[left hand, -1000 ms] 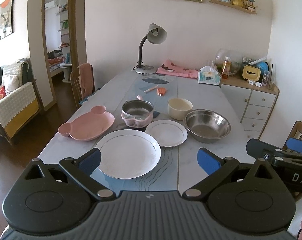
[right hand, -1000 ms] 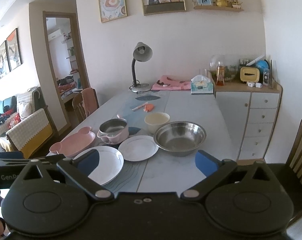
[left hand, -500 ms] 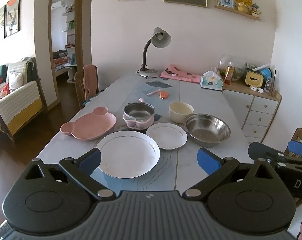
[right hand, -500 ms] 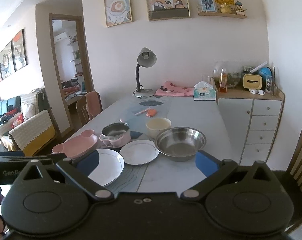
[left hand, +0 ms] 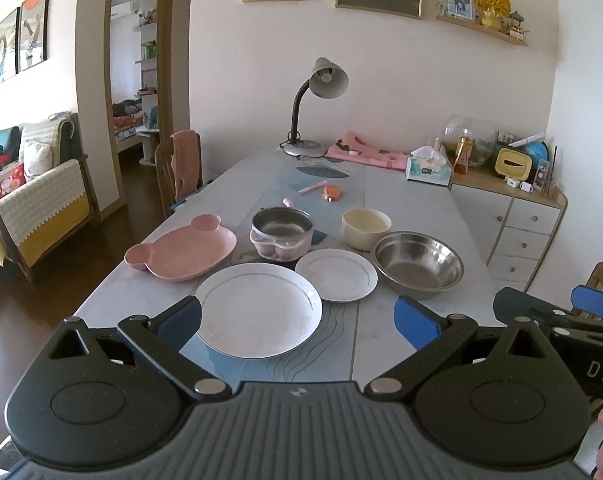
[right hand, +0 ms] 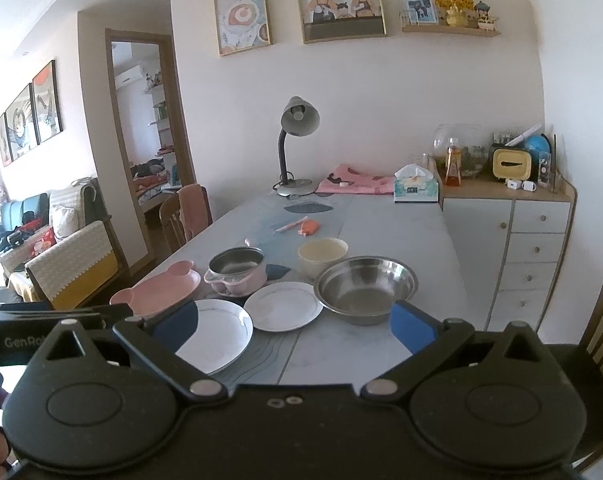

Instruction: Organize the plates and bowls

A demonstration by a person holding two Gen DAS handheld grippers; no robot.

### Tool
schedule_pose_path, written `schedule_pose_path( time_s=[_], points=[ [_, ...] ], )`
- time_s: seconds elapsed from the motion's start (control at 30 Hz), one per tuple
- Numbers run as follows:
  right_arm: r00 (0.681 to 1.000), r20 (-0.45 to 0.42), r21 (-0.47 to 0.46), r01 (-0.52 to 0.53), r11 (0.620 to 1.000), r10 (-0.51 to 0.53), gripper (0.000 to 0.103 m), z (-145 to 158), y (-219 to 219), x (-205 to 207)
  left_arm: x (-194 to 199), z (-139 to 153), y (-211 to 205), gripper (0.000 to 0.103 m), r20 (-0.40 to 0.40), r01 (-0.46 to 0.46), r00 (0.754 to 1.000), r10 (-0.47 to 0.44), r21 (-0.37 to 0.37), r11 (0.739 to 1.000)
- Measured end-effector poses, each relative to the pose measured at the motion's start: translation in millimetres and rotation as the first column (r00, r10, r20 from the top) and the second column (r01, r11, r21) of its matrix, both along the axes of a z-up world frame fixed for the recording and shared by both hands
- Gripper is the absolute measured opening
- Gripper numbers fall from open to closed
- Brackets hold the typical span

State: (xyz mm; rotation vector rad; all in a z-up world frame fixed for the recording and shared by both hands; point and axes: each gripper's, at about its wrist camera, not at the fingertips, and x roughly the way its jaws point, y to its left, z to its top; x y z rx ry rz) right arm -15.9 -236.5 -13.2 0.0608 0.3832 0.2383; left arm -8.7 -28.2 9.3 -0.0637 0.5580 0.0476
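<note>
1. Hovering above the near edge of the desk [left hand: 405,216], the left hand-held gripper [left hand: 297,320] is released, its blue-padded fingers spread wide with nothing between them; through that gap the large white plate [left hand: 258,315] shows on the desk below.
2. The right hand-held gripper [right hand: 295,322] is likewise released and empty (its blue pads frame the near edge of the desk), and it appears at the right margin of the left wrist view [left hand: 561,316].
3. The large white plate [right hand: 217,334] lies nearest, on a blue patterned runner [left hand: 333,340].
4. Just beside it, to the right and slightly farther back, sits the small white plate [left hand: 336,275], which touches or overlaps the big plate's rim; I cannot tell which.
5. The steel bowl [left hand: 418,265] stands upright right of the small plate, close to its edge.
6. Behind the steel bowl is the cream bowl [left hand: 366,227], upright and near it.
7. The pink pot [left hand: 281,233], with a steel inner liner, sits behind the two plates, left of the cream bowl.
8. The pink bear-shaped plate [left hand: 183,249] lies at the left, near the desk's edge and just beside the large plate.
9. At the far end stand a desk lamp [left hand: 321,96], a tissue box [left hand: 428,166] and a pink cloth [left hand: 365,151].
</note>
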Motion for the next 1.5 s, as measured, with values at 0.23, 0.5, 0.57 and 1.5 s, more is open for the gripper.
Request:
schedule_pose_path(
  time_s=[0.23,0.5,0.57,1.5],
  points=[
    [0.999,0.001,-0.034,-0.036,0.999,0.036,0.103,-1.4,15.1,13.1,15.6,-7.6,13.1,0.103,-0.009,0.006,1.0,-0.006,-0.003,1.0],
    [0.998,-0.059,-0.052,-0.04,0.998,0.037,0.103,-8.8,35.6,47.8,50.5,-20.7,43.5,0.103,-0.057,0.019,0.998,-0.023,-0.074,0.997],
    [0.996,-0.077,-0.056,-0.038,0.998,0.033,0.103,-11.8,41.7,57.9,60.0,-23.7,50.0,0.103,-0.058,0.024,0.998,-0.027,-0.06,0.998],
    [0.889,-0.457,-0.113,-0.037,0.993,-0.019,0.079,-118.0,126.3,208.5,232.7,-131.4,164.8,0.103,-0.313,0.096,0.945,-0.097,-0.017,0.995]
  ],
)
